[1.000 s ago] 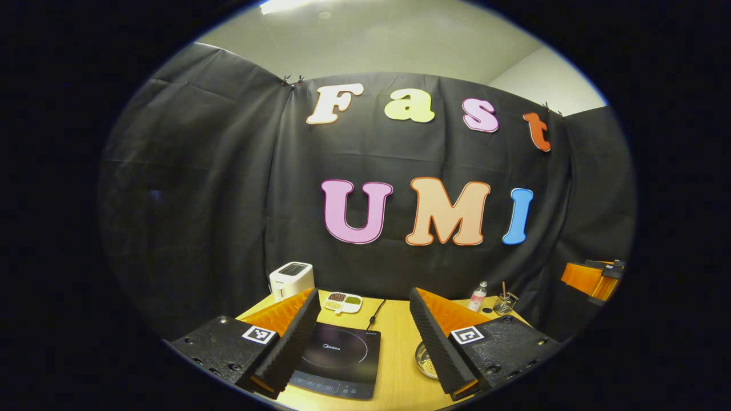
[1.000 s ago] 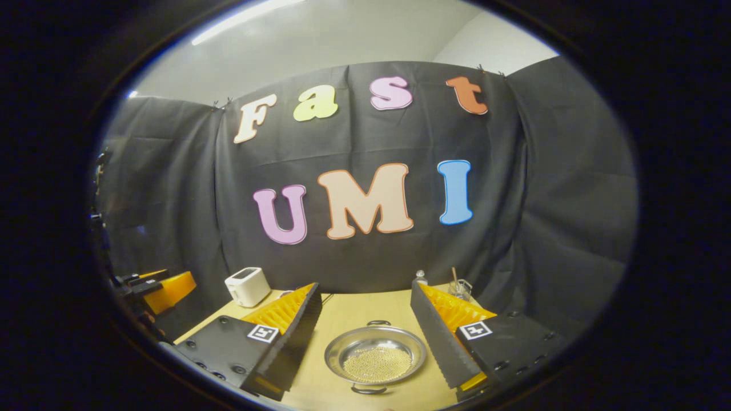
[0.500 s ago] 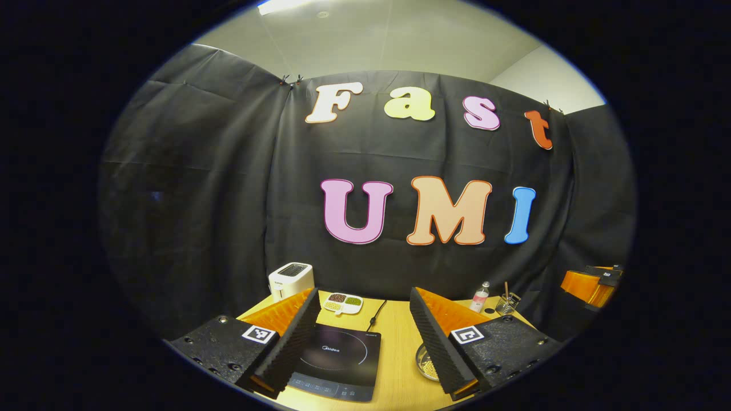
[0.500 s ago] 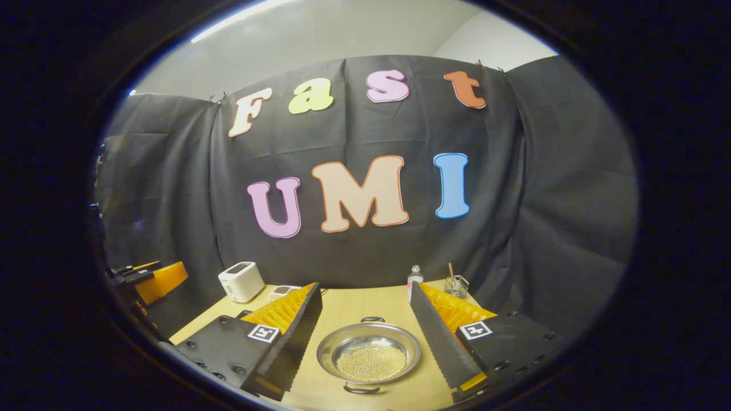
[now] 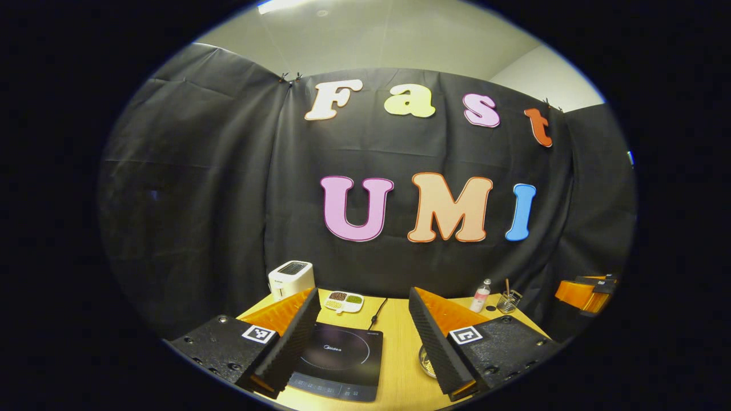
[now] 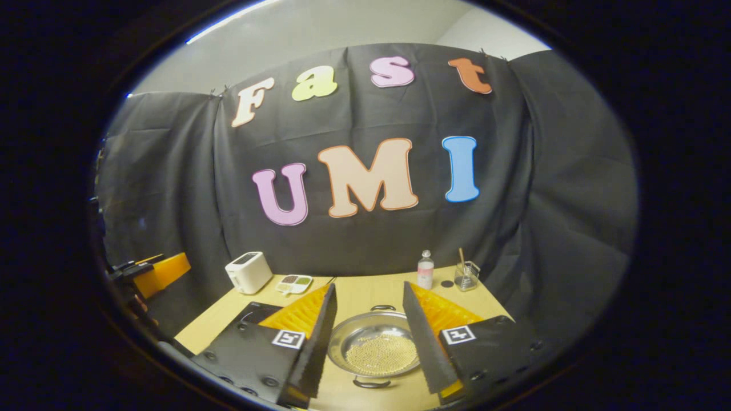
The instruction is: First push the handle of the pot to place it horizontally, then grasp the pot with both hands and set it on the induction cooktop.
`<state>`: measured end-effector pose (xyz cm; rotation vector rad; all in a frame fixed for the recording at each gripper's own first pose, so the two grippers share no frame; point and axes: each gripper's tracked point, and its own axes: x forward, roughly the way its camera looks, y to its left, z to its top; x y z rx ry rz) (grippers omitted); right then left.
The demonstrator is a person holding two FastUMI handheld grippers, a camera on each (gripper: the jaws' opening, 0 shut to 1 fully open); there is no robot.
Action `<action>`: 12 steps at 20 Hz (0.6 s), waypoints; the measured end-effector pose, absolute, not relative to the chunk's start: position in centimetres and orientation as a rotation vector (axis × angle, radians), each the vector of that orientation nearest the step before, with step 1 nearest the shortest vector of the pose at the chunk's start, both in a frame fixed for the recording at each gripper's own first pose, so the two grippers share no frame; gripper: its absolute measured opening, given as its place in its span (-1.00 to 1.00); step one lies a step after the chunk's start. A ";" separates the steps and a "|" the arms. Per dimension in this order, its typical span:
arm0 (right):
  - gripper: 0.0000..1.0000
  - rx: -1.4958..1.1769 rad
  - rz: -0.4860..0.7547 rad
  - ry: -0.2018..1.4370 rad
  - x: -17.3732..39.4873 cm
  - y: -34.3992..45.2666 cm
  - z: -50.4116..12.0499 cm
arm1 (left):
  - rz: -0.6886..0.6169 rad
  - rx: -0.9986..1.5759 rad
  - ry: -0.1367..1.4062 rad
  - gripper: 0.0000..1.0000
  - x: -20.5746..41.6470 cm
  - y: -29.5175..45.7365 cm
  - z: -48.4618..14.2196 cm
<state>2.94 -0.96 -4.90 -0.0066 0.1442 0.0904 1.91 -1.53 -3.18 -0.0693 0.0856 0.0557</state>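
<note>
In the right gripper view a shallow steel pot (image 6: 374, 349) with small pale beads in it sits on the wooden table (image 6: 365, 291). One loop handle (image 6: 382, 308) points away from me and the other (image 6: 371, 383) points toward me. My right gripper (image 6: 369, 286) hangs open above the pot, its fingers on either side of it and not touching. The black induction cooktop (image 5: 340, 357) lies under my open left gripper (image 5: 362, 292), with a sliver of the pot (image 5: 425, 362) to its right. A corner of the cooktop (image 6: 254, 313) lies left of the pot.
A white toaster (image 5: 291, 278) and a sectioned dish (image 5: 344, 301) stand at the back left, with the cooktop's cord (image 5: 377, 313) nearby. A small bottle (image 6: 425, 269) and a glass with a stick (image 6: 467, 275) stand at the back right. The black cloth wall closes the table's far side.
The right gripper has dipped and moved in over the pot, and its fingers have narrowed somewhat. The left gripper view has hardly shifted. The pot has not moved.
</note>
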 end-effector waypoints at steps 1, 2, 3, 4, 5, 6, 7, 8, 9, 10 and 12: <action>0.22 -0.009 0.096 0.157 2.9 -0.8 -5.5 | 0.055 -0.067 0.086 0.82 1.9 -1.6 -3.4; 0.22 -0.013 0.100 0.171 2.9 -0.7 -6.1 | 0.053 -0.064 0.086 0.80 2.1 -1.7 -3.4; 0.22 -0.016 0.109 0.190 2.7 -0.5 -6.6 | 0.051 -0.060 0.087 0.80 2.1 -1.7 -3.5; -0.05 -0.003 0.113 0.211 2.9 -0.2 -7.7 | 0.050 -0.056 0.089 0.80 2.1 -1.6 -3.4; -0.33 0.013 0.138 0.247 2.8 0.3 -8.8 | 0.050 -0.052 0.093 0.80 2.1 -1.7 -3.5; -0.36 0.022 0.140 0.280 2.9 0.5 -9.9 | 0.050 -0.049 0.094 0.90 2.2 -1.7 -3.5; -0.36 0.026 0.130 0.295 4.2 0.4 -11.6 | 0.051 -0.046 0.092 0.80 2.2 -1.7 -3.5; -0.55 0.038 0.114 0.309 6.0 0.4 -12.8 | 0.052 -0.041 0.091 0.82 2.2 -1.6 -3.4; -0.75 0.058 0.119 0.346 4.3 0.1 -13.2 | 0.052 -0.036 0.090 0.90 2.2 -1.5 -3.4; -0.94 0.076 0.125 0.383 3.8 0.2 -14.5 | 0.055 -0.032 0.090 0.82 2.2 -1.5 -3.4; -1.00 0.078 0.115 0.432 4.0 -0.3 -16.8 | 0.058 -0.025 0.092 0.82 2.2 -1.3 -3.5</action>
